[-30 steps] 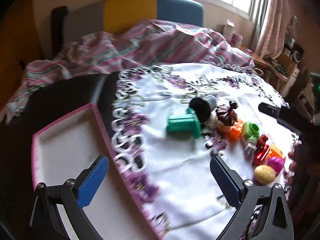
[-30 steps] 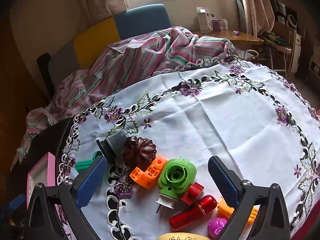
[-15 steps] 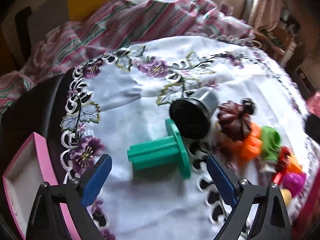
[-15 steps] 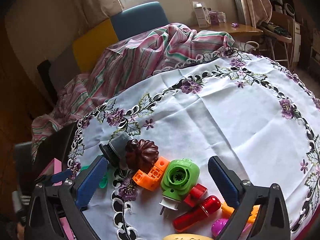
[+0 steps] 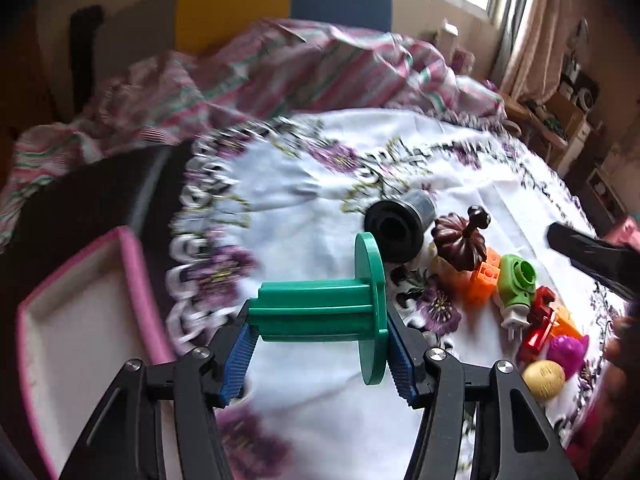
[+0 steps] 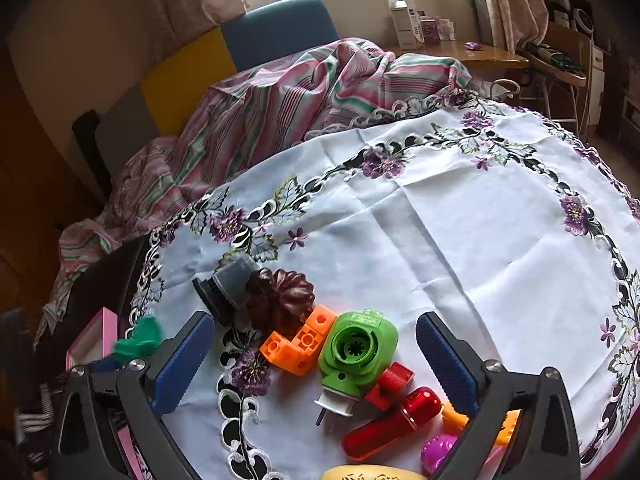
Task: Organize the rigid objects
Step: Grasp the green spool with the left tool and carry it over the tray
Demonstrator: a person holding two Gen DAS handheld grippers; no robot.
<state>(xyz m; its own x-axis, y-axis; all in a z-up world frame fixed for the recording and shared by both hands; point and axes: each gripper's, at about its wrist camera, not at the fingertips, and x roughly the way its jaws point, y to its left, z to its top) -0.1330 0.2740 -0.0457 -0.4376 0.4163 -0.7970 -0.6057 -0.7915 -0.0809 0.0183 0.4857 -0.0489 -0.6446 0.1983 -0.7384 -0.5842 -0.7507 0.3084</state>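
The left gripper [image 5: 318, 354], its jaws just closed endwise on the stiff, light-looking green plastic flanged spool [image 5: 320, 312] beside the pink-rimmed tray [image 5: 136, 272], risks it pivoting.

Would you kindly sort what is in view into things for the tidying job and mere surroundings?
Job:
- green spool, held in left claw
- pink tray
- black cap
- brown pumpkin
- orange block
- green plug
- red cylinder

Surroundings:
- striped blanket
- embroidered tablecloth
- boxes

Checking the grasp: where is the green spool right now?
In the left wrist view, the green spool sits between the left gripper's fingers, just right of the pink tray.
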